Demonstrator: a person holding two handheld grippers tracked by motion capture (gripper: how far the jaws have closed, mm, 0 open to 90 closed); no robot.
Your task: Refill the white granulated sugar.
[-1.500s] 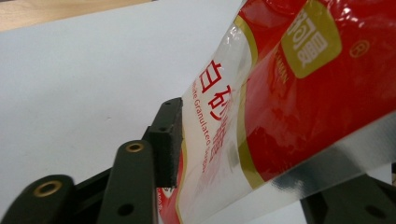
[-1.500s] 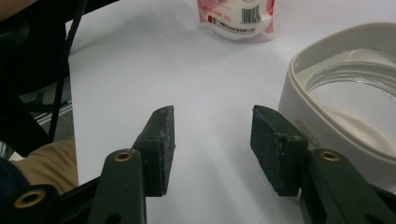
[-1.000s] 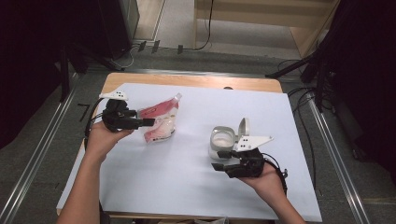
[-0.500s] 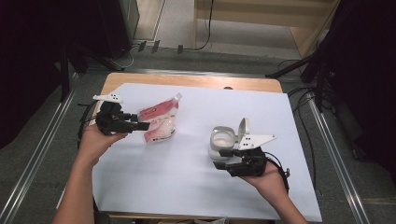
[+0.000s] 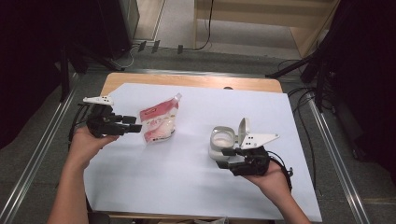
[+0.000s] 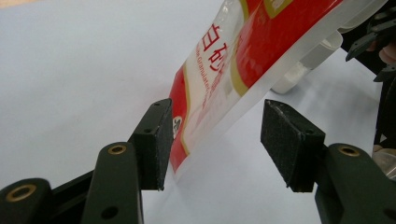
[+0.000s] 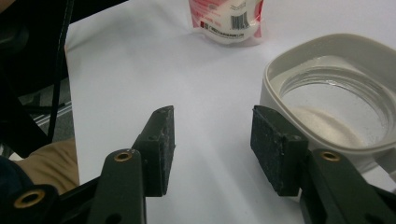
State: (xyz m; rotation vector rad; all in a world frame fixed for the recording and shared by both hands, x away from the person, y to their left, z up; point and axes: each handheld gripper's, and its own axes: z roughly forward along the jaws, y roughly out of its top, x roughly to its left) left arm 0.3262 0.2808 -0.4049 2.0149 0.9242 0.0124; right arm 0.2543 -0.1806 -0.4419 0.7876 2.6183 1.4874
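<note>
Nearest the person, at about 5 o'clock on the white sheet (image 5: 187, 182), the right gripper (image 5: 226, 158) sits in the right hand (image 5: 268, 179), pointing toward 9 o'clock. Its jaws stand partly apart with nothing between them; in the right gripper view the pads (image 7: 164, 149) frame bare sheet, and the jar (image 7: 336, 98) lies just beside the right-hand pad, apart from it. That jar (image 5: 221, 142) is a squarish white pot with its lid (image 5: 243, 128) flipped up at its 3 o'clock side and a heap of white grains inside. At about 9 o'clock on the sheet the left gripper (image 5: 135, 125) is held in the left hand (image 5: 86, 142), pointing toward 3 o'clock at the pouch (image 5: 159, 122). Its jaws have just been opening and stand fairly wide. In the left gripper view the lower corner of the pouch (image 6: 219, 88) hangs between the pads (image 6: 156, 140): it lies against or just off the left-hand pad, I cannot tell which, and is clearly apart from the right-hand one, so it is not clamped. The pouch, red and white with a spout at its top corner, stands tilted at about 10 o'clock from the jar, well apart from it. Beyond the sheet, at 12 o'clock, a strip of the wooden table (image 5: 196, 80) shows.
</note>
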